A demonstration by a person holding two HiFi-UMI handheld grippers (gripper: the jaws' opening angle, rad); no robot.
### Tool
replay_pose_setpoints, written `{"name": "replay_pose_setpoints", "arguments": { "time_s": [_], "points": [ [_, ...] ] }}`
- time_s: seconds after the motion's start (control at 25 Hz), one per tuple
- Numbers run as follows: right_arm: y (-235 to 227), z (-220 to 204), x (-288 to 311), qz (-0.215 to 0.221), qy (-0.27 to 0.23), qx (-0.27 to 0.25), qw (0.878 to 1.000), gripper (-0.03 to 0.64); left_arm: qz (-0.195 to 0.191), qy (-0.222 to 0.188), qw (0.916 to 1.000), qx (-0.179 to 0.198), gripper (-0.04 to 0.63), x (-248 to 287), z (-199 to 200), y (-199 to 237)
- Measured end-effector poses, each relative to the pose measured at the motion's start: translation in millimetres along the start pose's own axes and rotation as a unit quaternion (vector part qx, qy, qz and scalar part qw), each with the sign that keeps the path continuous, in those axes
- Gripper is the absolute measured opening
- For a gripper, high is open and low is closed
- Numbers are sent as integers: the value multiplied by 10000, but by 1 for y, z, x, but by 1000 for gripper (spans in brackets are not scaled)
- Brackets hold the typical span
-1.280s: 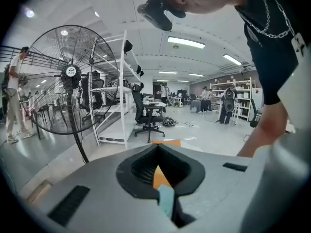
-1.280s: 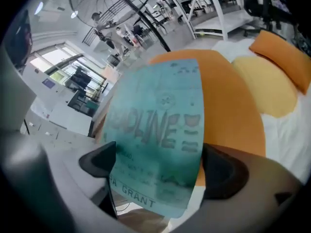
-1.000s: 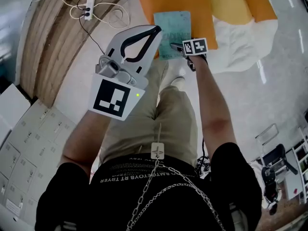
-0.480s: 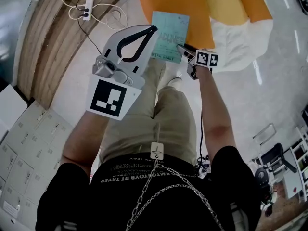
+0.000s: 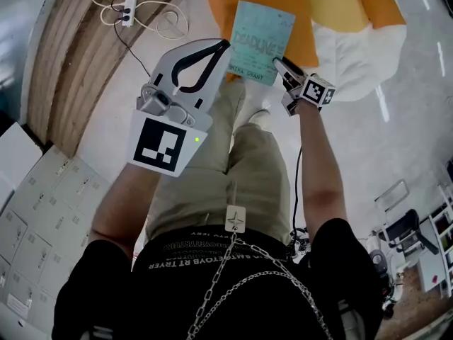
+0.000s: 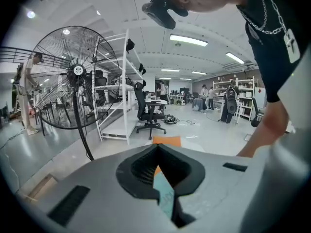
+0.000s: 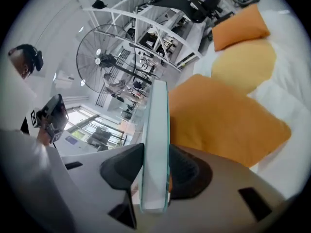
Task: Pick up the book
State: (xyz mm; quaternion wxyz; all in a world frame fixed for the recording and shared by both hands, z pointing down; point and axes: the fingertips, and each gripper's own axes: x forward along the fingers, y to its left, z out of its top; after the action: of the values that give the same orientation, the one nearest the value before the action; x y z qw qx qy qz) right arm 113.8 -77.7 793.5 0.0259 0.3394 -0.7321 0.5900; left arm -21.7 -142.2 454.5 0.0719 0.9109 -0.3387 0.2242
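The book [image 5: 262, 41] has a teal cover with dark print and hangs tilted in the air over the orange cushion [image 5: 283, 6]. My right gripper [image 5: 283, 64] grips its lower right edge. In the right gripper view the book [image 7: 158, 115] stands edge-on between the two black pads of the right gripper [image 7: 156, 168], which press on both its sides while the jaws are still closing. My left gripper [image 5: 225, 44] hovers to the book's left with its tips together and nothing in it. Through the gap in the left gripper [image 6: 158, 147] a strip of the book [image 6: 165, 194] shows.
A yellow cushion [image 7: 243, 64] and white bedding [image 5: 361, 55] lie beside the orange cushion [image 7: 223, 120]. A power strip [image 5: 129, 9] with cables lies on the wooden floor strip at the upper left. A big standing fan [image 6: 77, 76], shelves and an office chair [image 6: 146, 113] stand across the room.
The right gripper has lifted the book off the orange cushion and tilted it, moving up and to the right in the head view. The left gripper has stayed put.
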Motion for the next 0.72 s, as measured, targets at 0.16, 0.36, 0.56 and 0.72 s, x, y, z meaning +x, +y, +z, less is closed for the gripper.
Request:
{"name": "replay_pose_setpoints", "arguments": {
  "time_s": [0.16, 0.36, 0.56, 0.72],
  "points": [
    [21, 27, -29, -717, 335, -1218, 9894, 163, -37, -85, 10000, 22, 5, 5, 16, -1],
    [48, 39, -33, -1701, 1408, -2638, 9390, 163, -30, -110, 9999, -19, 5, 10, 20, 2],
    [62, 29, -4, -2226, 2173, -3684, 8761, 167, 16, -101, 9999, -26, 5, 9, 19, 15],
    [47, 4, 21, -2104, 2675, -3577, 8696, 175, 59, -113, 9999, -40, 5, 7, 20, 25]
  ]
}}
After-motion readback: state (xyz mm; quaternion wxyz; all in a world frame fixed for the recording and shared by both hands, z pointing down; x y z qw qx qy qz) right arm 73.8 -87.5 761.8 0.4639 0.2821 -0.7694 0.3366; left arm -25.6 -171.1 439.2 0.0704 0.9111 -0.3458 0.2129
